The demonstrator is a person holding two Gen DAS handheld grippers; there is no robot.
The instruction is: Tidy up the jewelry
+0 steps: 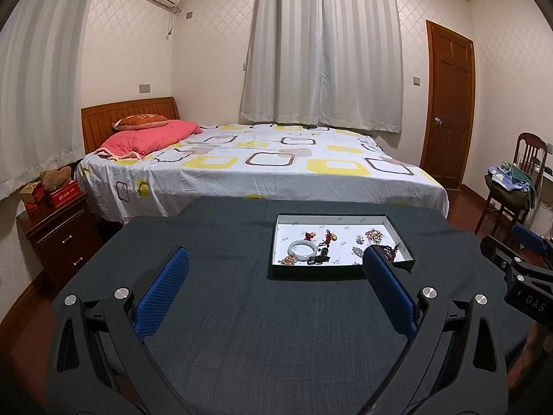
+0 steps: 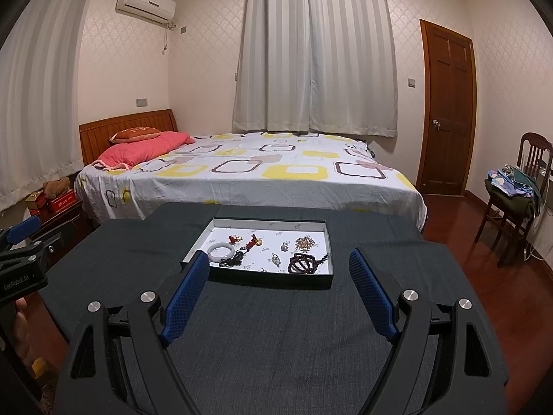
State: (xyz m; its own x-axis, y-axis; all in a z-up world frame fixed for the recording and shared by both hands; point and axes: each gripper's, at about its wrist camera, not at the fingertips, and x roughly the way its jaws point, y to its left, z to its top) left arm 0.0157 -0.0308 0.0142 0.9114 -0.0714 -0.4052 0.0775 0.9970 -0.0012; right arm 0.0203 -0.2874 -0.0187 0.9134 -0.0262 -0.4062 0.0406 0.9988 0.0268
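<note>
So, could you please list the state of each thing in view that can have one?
left gripper: open, empty
right gripper: open, empty
tray: uncovered, flat on the table, jewelry inside
white bangle: lying flat in the tray
dark bead bracelet: coiled in the tray
door: shut
curtains: drawn

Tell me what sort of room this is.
A bedroom in a home, most likely. A made bed with a pink pillow fills the middle, a nightstand stands beside it, and long curtains hang behind.
</note>
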